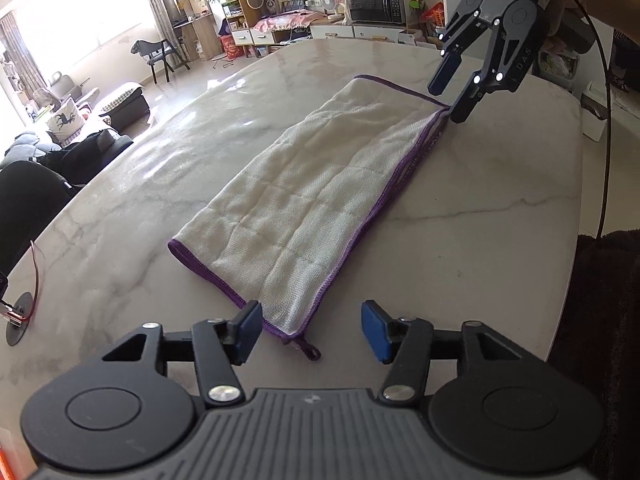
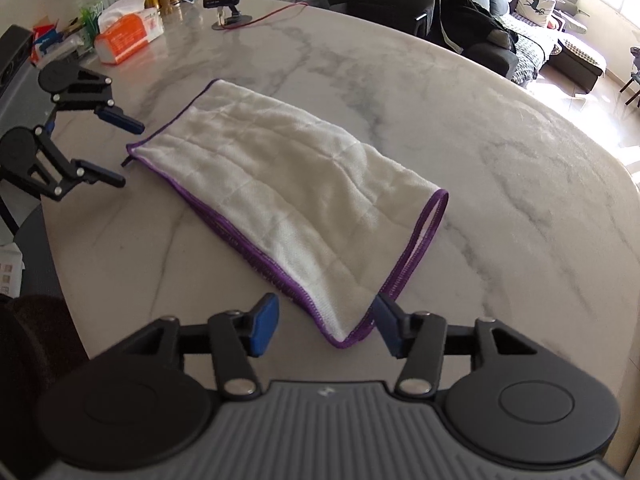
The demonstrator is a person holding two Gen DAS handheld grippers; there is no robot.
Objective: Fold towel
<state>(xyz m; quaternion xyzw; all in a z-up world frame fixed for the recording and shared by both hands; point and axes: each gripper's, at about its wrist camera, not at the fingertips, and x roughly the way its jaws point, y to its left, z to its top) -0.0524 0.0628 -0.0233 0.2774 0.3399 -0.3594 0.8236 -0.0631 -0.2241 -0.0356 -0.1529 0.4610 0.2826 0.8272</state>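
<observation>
Towel [image 1: 304, 208], white with a purple hem, lies folded in a long strip on the marble table [image 1: 480, 216], running from the lower middle of the left wrist view up toward the upper right. At the bottom of that view my left gripper [image 1: 312, 332] stands with its blue pads apart; the near corner of the towel and its small purple loop [image 1: 308, 350] lie between the pads, and neither pad presses on the cloth. My right gripper [image 1: 448, 96] shows in the upper right of the same view, jaws parted, its lower fingertip just at the far corner of the towel; whether it touches I cannot tell. From the right wrist view, the right gripper [image 2: 324, 328] is likewise open at the bottom, with the towel [image 2: 288, 184] corner lying between its pads, the right pad close beside the hem and no grip on it. My left gripper [image 2: 124, 152] sits at the left edge there, jaws spread beside the far end. Pale letters on the right gripper's finger read roughly "DAS". At upper left an orange tissue pack [image 2: 128, 36] carries print too small to read.
</observation>
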